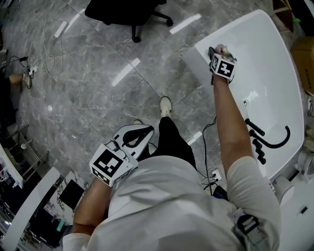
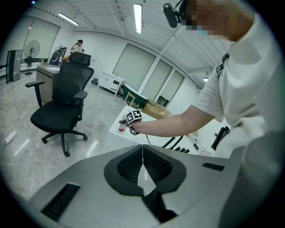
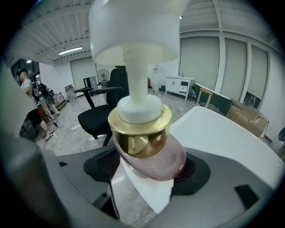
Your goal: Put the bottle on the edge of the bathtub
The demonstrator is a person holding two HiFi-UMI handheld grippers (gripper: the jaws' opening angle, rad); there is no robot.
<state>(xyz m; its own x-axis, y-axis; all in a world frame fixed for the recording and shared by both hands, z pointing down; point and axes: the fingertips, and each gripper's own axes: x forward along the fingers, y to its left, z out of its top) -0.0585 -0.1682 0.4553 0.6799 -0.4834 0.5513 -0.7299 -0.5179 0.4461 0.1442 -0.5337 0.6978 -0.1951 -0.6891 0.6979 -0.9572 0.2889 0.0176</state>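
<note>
The bottle, pink-bodied with a gold collar and a white pump, leans between the jaws of my right gripper over the white corner of the bathtub. I see a thin gap at the left pad, so the jaws stand open around it. In the head view my right gripper reaches out to the tub's near corner, and only the bottle's top peeks out. My left gripper hangs low by the person's leg, shut and empty.
A black office chair stands on the grey marble floor beyond the tub. A black faucet set sits on the tub's near right rim. A power strip with cables lies at the far left. Cardboard boxes stand behind the tub.
</note>
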